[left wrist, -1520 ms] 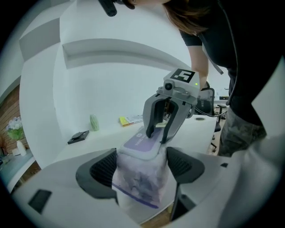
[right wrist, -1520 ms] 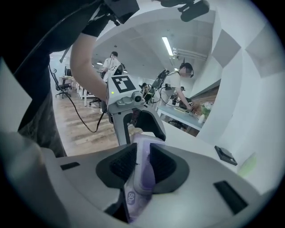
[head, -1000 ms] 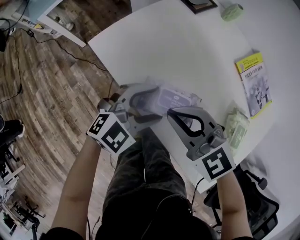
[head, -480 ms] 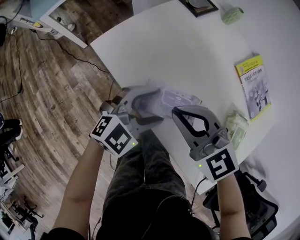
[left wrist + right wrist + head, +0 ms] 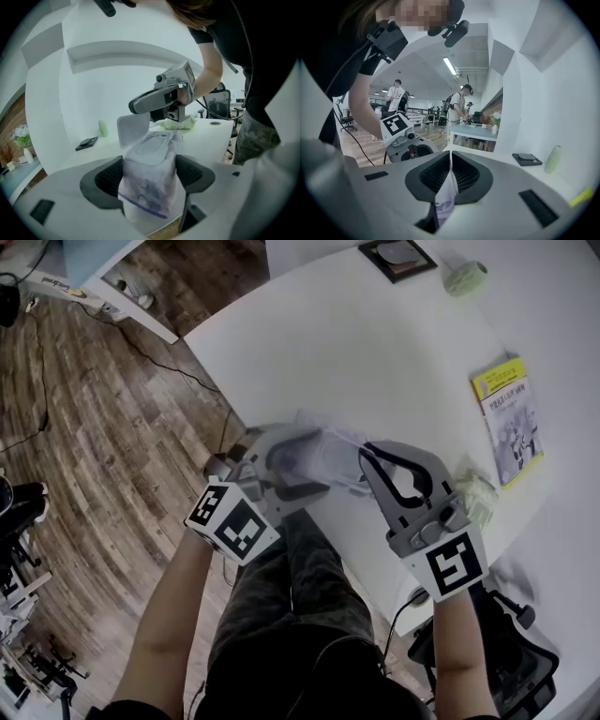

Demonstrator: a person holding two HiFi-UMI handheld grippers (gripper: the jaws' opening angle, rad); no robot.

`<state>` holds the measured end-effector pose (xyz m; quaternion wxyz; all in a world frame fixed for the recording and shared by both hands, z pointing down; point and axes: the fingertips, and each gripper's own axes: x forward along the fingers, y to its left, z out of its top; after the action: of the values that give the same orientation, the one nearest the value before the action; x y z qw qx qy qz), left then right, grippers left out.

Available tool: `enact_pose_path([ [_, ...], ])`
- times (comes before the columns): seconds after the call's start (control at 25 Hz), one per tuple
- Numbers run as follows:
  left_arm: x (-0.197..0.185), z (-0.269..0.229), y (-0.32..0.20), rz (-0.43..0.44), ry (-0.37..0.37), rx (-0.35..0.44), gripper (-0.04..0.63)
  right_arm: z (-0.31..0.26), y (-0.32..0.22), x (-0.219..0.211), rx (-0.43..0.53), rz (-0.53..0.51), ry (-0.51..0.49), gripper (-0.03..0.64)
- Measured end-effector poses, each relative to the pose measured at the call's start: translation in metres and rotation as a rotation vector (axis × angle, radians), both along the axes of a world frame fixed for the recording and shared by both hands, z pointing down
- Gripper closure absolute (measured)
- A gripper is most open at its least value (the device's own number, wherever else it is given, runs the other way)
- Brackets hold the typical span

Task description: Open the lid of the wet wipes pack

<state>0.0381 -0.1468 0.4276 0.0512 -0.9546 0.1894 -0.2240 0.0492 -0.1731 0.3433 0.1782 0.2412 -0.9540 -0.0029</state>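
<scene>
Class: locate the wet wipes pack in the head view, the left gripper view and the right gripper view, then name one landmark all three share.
Head view: wet wipes pack at centre, by the table's near edge.
Left gripper view: lower centre, clamped between the jaws, lid flipped up.
Right gripper view: bottom centre, only the lid, edge-on, pinched between the jaws.
Shared landmark: black tray.

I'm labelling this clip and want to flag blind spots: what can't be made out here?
- Head view: wet wipes pack mostly covered by left gripper and right gripper.
- Right gripper view: lid edge-on between the fingers; pack hidden behind them.
- Head view: yellow book print too small.
</scene>
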Motion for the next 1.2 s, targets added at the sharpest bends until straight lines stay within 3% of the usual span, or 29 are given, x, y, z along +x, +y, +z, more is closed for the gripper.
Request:
enact_pose_path([
  [0.72, -0.001, -0.001, 0.001, -0.015, 0.004, 0.002, 0.229, 0.002, -0.049, 0.007, -0.054, 0.065, -0.104, 0.583],
  [1.2, -0.001, -0.002, 0.001, -0.022, 0.025, 0.002, 0.229, 0.017, -0.069, 0.01, -0.041, 0.091, -0.116, 0.566],
])
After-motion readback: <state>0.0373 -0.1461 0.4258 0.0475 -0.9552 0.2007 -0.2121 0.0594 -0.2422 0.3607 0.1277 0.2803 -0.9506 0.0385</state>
